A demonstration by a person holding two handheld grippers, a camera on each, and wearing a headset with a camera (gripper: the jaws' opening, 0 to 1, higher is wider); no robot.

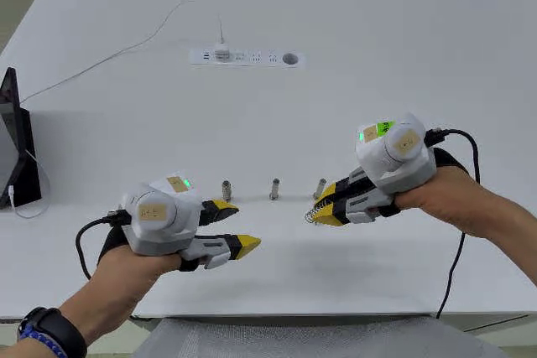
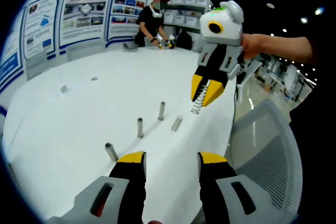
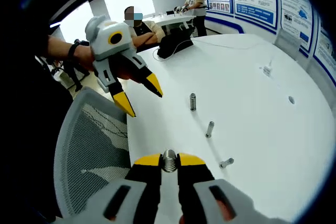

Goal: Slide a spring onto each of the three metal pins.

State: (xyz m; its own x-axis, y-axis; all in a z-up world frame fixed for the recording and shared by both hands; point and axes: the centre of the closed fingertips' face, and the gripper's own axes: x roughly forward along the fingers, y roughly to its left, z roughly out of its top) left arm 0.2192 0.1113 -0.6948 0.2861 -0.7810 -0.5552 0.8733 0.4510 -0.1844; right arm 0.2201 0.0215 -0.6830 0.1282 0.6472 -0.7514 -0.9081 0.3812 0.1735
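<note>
The right gripper (image 1: 325, 207) hovers just above the white worktop (image 1: 352, 98), near its front edge. Its jaws are closed narrowly on a small metal spring (image 1: 311, 215). The spring pokes out past the yellow tips, pointing toward the left gripper.

The left gripper (image 1: 238, 224) hangs a little above the worktop, well apart from the right one. Its jaws are spread wide and hold nothing.

Three short metal pins stand in a row on the worktop, just behind the two grippers. The left pin (image 1: 226, 189) is nearest the left gripper. In the right gripper view it looks ribbed, as though a spring already sits on it. The middle pin (image 1: 274, 189) looks bare. The right pin (image 1: 320, 188) is just beside the right gripper's tips and near the held spring, not touching it.

Farther back a white power strip (image 1: 247, 58) lies on the worktop with a cable (image 1: 126, 48) running off to the left.
</note>
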